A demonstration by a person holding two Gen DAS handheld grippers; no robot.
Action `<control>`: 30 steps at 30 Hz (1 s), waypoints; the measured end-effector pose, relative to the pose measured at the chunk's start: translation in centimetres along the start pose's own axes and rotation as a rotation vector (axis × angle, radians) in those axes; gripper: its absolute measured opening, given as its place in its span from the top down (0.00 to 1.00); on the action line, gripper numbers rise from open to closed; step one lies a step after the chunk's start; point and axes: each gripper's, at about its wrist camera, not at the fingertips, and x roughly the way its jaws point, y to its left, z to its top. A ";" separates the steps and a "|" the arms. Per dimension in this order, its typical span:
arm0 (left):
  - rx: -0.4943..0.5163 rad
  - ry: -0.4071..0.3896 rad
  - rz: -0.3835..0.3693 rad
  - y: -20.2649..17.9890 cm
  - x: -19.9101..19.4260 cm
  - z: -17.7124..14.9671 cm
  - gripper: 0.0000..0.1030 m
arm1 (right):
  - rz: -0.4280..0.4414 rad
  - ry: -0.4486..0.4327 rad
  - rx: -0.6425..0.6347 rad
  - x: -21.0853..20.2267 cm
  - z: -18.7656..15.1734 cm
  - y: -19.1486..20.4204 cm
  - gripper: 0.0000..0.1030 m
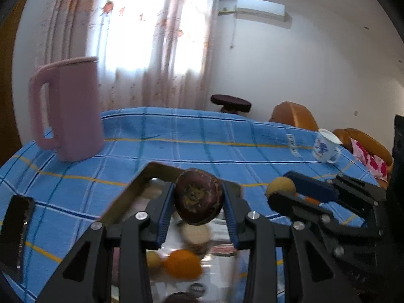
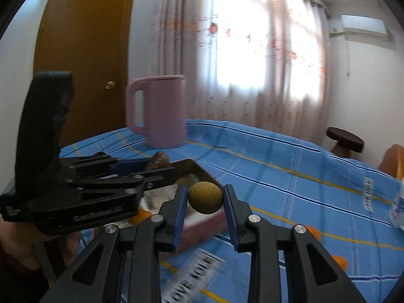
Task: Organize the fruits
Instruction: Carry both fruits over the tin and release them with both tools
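Left tool [image 2: 161,169], marked "GenRobot.AI", grips a mangosteen [image 1: 199,196].

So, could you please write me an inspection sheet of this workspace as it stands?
Surface: table under a blue checked cloth.
Job's things: dark purple fruit and small tan fruit held over a shiny tray; orange and other fruit in the tray; two oranges on the cloth.
Clutter: pink jug, white mug, phone.
Grippers: left gripper shut on the purple fruit; right gripper shut on the tan fruit.
Cables: nothing seen.
Surroundings: curtains, door, stool, air conditioner.
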 end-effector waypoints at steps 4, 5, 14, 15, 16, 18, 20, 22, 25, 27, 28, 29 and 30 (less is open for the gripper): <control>-0.030 0.020 0.038 2.2 0.2 -0.4 0.62 | 0.040 0.040 -0.023 1.9 0.0 2.0 0.70; -0.034 0.024 0.045 2.5 0.2 -0.5 0.62 | 0.046 0.048 -0.027 2.2 -0.1 2.3 0.70; -0.044 0.067 0.079 4.4 0.5 -1.3 0.62 | 0.084 0.157 -0.035 4.4 -1.5 3.7 0.70; -0.044 0.070 0.082 4.5 0.6 -1.4 0.62 | 0.088 0.167 -0.036 4.5 -1.6 3.8 0.70; -0.044 0.075 0.082 4.5 0.7 -1.4 0.62 | 0.088 0.172 -0.037 4.6 -1.7 3.9 0.70; -0.044 0.073 0.080 4.4 0.7 -1.5 0.62 | 0.085 0.169 -0.038 4.4 -1.7 3.9 0.70; -0.043 0.064 0.091 4.2 0.5 -1.5 0.60 | 0.101 0.176 -0.036 4.4 -1.7 4.0 0.69; -0.048 0.048 0.095 4.1 0.1 -1.3 0.40 | 0.078 0.167 -0.044 3.9 -1.8 3.9 0.59; -0.057 -0.002 0.086 3.7 -1.0 -0.9 0.27 | 0.055 0.146 -0.048 2.6 -1.8 3.1 0.56; -0.051 -0.022 0.075 3.0 -1.5 -0.6 0.22 | 0.014 0.130 -0.032 1.4 -1.7 1.9 0.56; -0.043 -0.030 0.066 2.3 -1.6 -0.4 0.21 | -0.001 0.124 -0.024 0.9 -1.7 1.2 0.56; -0.035 -0.032 0.050 1.7 -1.7 -0.3 0.20 | -0.021 0.117 -0.018 0.1 -1.7 0.3 0.56; -0.025 -0.032 0.031 1.1 -1.6 -0.3 0.19 | -0.043 0.112 -0.016 -0.6 -1.8 -0.5 0.56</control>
